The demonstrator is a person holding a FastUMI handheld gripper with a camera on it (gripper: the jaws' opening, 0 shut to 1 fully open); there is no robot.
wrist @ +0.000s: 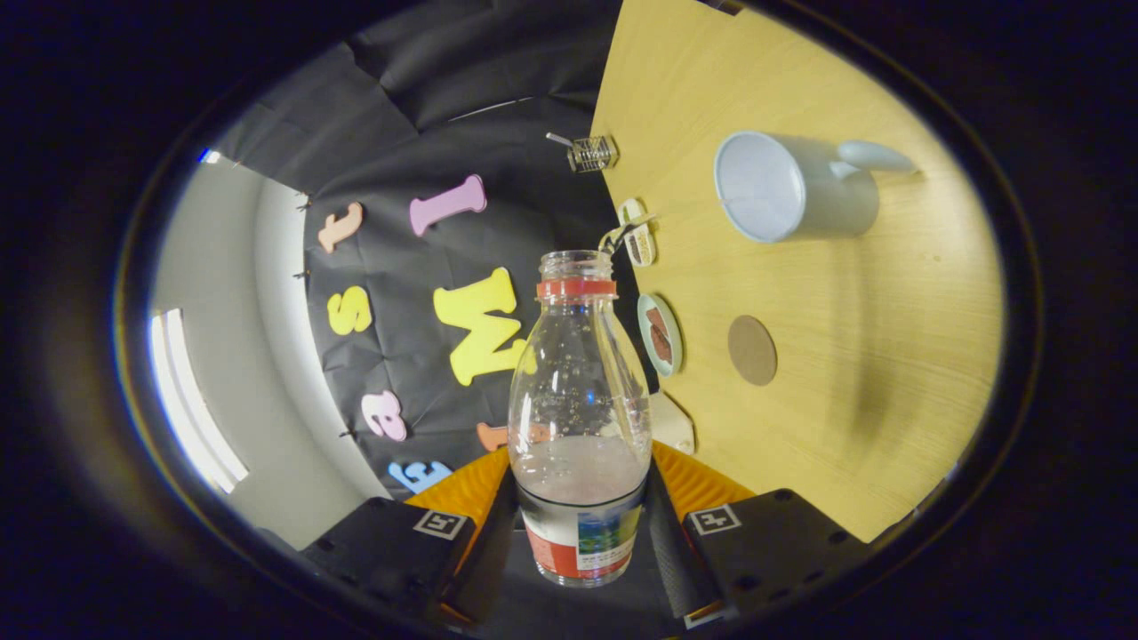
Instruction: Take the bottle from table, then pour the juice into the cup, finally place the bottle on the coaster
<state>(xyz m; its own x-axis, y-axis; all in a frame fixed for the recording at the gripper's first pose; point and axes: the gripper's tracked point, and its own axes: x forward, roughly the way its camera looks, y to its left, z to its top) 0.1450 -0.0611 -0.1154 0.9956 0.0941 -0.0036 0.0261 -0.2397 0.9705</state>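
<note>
The hand-held gripper (580, 533) clasped an uncapped clear bottle (579, 418) by its labelled base between both fingers, rolled sideways so the tabletop (853, 373) stood like a wall, apparently to tip its pinkish juice toward the white cup (782, 187) beyond the round coaster (752, 350).

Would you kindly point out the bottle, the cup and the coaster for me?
bottle (579, 391): gripper view, clear body, held between the fingers.
cup (763, 185): gripper view, inside of its open mouth.
coaster (752, 349): gripper view, centre of the disc.

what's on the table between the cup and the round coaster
Nothing: in the gripper view, bare wooden table separates the cup from the coaster. The jaws hold the bottle.
</note>
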